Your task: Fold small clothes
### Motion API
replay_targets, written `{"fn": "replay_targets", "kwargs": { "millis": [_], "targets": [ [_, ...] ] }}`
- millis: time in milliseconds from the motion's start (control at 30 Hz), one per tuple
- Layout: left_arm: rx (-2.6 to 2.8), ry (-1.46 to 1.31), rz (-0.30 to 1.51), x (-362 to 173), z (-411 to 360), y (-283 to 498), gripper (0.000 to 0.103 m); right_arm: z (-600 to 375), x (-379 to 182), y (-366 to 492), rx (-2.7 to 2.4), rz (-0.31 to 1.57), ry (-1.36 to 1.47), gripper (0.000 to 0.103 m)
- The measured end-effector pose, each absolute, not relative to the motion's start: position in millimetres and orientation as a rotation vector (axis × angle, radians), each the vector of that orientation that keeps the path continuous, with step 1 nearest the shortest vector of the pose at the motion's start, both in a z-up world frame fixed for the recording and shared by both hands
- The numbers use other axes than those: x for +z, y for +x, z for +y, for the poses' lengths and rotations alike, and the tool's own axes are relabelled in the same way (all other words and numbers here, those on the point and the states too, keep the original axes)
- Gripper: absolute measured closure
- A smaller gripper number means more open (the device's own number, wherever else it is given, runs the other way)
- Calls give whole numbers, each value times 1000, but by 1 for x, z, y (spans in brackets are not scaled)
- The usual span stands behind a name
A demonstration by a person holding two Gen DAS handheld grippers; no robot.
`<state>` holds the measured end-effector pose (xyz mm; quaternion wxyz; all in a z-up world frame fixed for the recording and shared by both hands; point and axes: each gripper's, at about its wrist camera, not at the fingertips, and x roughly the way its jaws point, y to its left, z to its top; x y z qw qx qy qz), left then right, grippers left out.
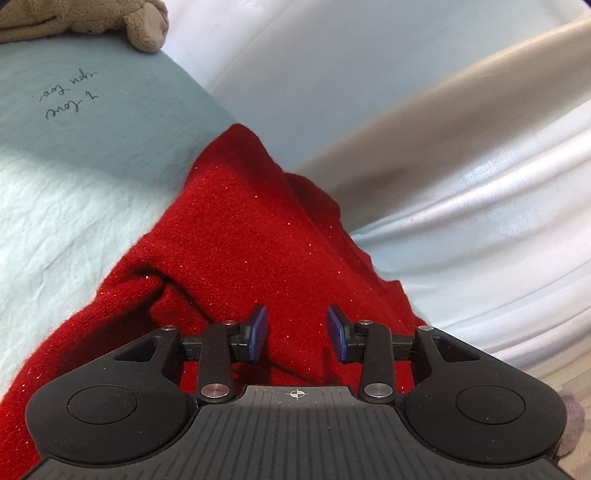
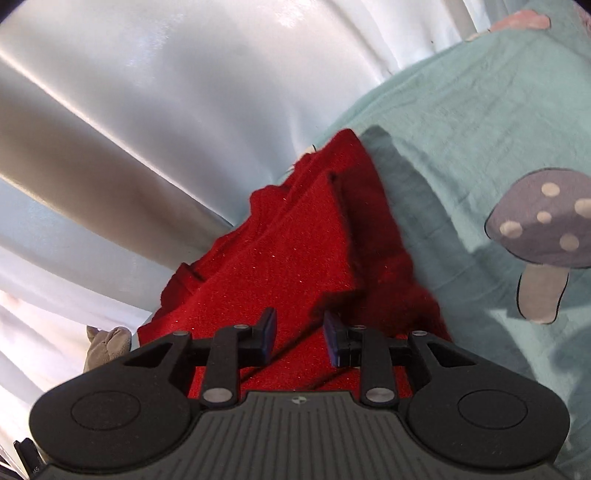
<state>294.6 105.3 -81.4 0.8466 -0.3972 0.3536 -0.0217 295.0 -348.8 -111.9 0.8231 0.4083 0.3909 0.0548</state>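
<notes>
Red sparkly knit garment is seen lying folded on the pale teal sheet, w/ one edge right beside the white padded wall. Left gripper is held just over the red knit, fingers spread, nothing pinched. Same for the right gripper, spread above the fold layers. A mushroom print is seen on the sheet beside the garment, and a beige plush toy past it.

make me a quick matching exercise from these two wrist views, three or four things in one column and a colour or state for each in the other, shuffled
1 knit garment
2 mushroom print
3 plush toy
4 left gripper

a beige
b open, holding nothing
c red, partly folded
d grey-purple cap with pale spots

Pairs: 1-c, 2-d, 3-a, 4-b
</notes>
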Motion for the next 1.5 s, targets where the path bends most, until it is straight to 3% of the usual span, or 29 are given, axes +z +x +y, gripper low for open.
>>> {"fn": "replay_targets", "kwargs": {
  "millis": [200,300,367,567,867,1033,1067,1133,1500],
  "targets": [
    [-19,-946,758,-95,120,297,75,-349,-129,301,102,814,988,79],
    [0,-954,764,-98,123,298,84,-350,-127,300,98,792,956,90],
    [-1,-959,775,-98,124,297,84,-351,-130,299,92,789,971,92],
    [-17,-945,771,-91,127,280,64,-356,-133,296,97,779,998,92],
    [18,-950,760,-97,136,275,58,-357,-136,296,88,782,1018,92],
    [38,-942,719,-98,138,287,65,-355,-136,297,84,781,1007,92],
    [47,-951,722,-101,139,289,69,-355,-136,297,82,780,1006,92],
    [62,-950,732,-105,140,292,89,-353,-135,298,79,775,997,92],
    [29,-878,702,-84,134,269,91,-334,-95,283,55,719,674,96]
  ]
}}
